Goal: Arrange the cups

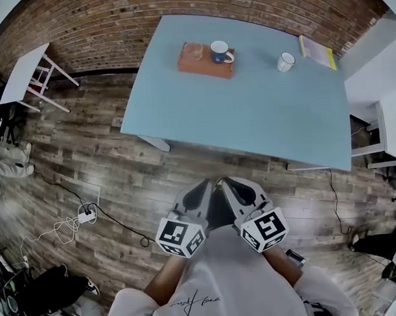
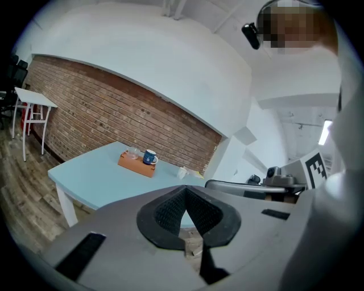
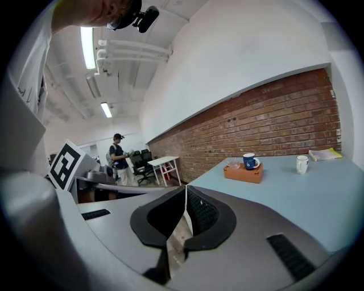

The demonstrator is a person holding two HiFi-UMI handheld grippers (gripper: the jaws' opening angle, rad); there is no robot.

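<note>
A light blue table carries an orange block at its far side. On the block stand a clear glass cup and a blue mug. A white mug sits on the table further right. Both grippers hang over the wooden floor, short of the table's near edge and close together. My left gripper is shut and empty. My right gripper is shut and empty too. The left gripper view shows the block and blue mug far off; the right gripper view shows the blue mug and white mug.
A yellow booklet lies at the table's far right corner. A small white table stands at the left by the brick wall. Cables and a power strip lie on the floor at the left. A person stands far off by office chairs.
</note>
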